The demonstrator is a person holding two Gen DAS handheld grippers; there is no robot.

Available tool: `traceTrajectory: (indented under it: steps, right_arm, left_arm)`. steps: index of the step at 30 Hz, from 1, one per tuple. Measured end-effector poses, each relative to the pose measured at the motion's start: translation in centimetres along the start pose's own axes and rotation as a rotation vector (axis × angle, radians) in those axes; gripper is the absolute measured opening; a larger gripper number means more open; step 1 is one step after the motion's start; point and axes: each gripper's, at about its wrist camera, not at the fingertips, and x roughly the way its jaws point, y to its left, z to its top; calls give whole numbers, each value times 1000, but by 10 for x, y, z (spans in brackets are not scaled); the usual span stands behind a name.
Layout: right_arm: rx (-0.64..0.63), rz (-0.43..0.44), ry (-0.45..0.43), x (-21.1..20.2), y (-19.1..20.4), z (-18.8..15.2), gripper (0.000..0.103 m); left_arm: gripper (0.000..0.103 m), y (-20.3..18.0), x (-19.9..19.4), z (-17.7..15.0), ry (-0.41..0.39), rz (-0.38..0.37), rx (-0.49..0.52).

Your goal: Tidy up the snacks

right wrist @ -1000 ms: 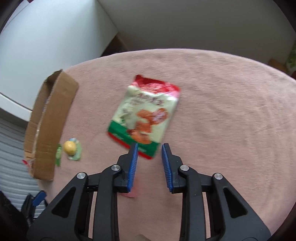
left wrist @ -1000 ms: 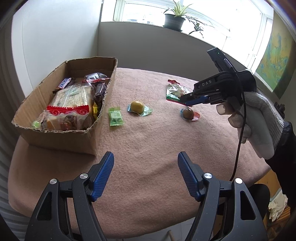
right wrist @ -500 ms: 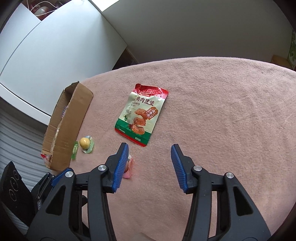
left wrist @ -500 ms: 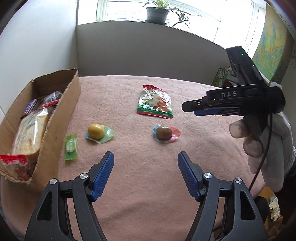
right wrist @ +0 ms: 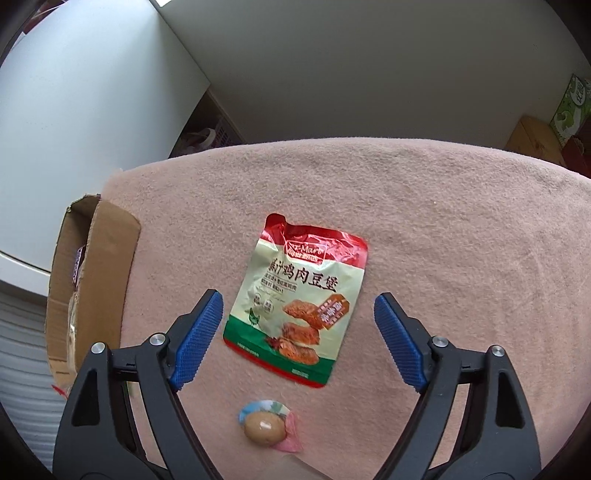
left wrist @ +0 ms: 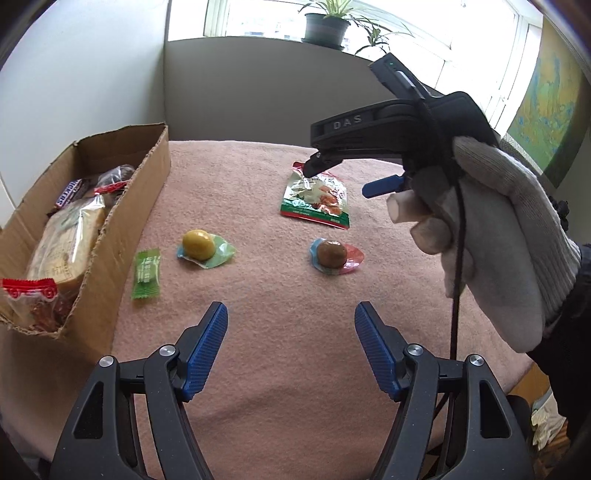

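A cardboard box [left wrist: 144, 184] with several snacks in it stands at the left of the pink table; it also shows in the right wrist view [right wrist: 99, 258]. Loose on the cloth lie a green candy [left wrist: 146, 268], a yellow jelly cup [left wrist: 199, 245], a brown jelly cup [left wrist: 332, 254] [right wrist: 264, 428] and a red-green snack pouch [left wrist: 316, 199] [right wrist: 299, 310]. My left gripper [left wrist: 290, 343] is open and empty, low over the near cloth. My right gripper [right wrist: 298, 328] is open and hovers over the pouch, which lies between its fingers.
The table is covered with a pink cloth [left wrist: 277, 302]. A grey low wall with a potted plant [left wrist: 327, 26] stands behind it. Boxes [right wrist: 535, 140] sit on the floor beyond the far right edge.
My right gripper opened wide and moved in over the pouch. My left gripper stayed open and its view swung right, so the box sits further left.
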Motion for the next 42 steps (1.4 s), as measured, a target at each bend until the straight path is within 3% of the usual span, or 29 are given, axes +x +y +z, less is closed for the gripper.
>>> traceTrajectory:
  steps: [7,12,21,28,33,36,42]
  right_arm:
    - [-29,-140,25,27,26,13,88]
    - [-191,-238,56,35,41,7,89]
    - [-232,-205,89,6,-25,-15,89]
    - [-207,-66,32,-32,-48,-54,89]
    - [-224,-26,-14,-55,-57,-73,89]
    - [-250,-39,-29,-65,-63,-76,89]
    - [-287,-16,-8,-30,-51,-47,89]
  left_arm:
    - [71,19,-20,-8,-19,-26,-24]
    - [71,27,-22,-9,-30,-30,-38]
    - [71,25,-22,-10,-23,-24,-36]
    - [71,-11,10,5,33,-58,36]
    - [71,-28,34,18,68,-55,71]
    - [71,-33,45,26,80,-56,73]
    - [71,-36,63,34,93,-32,77]
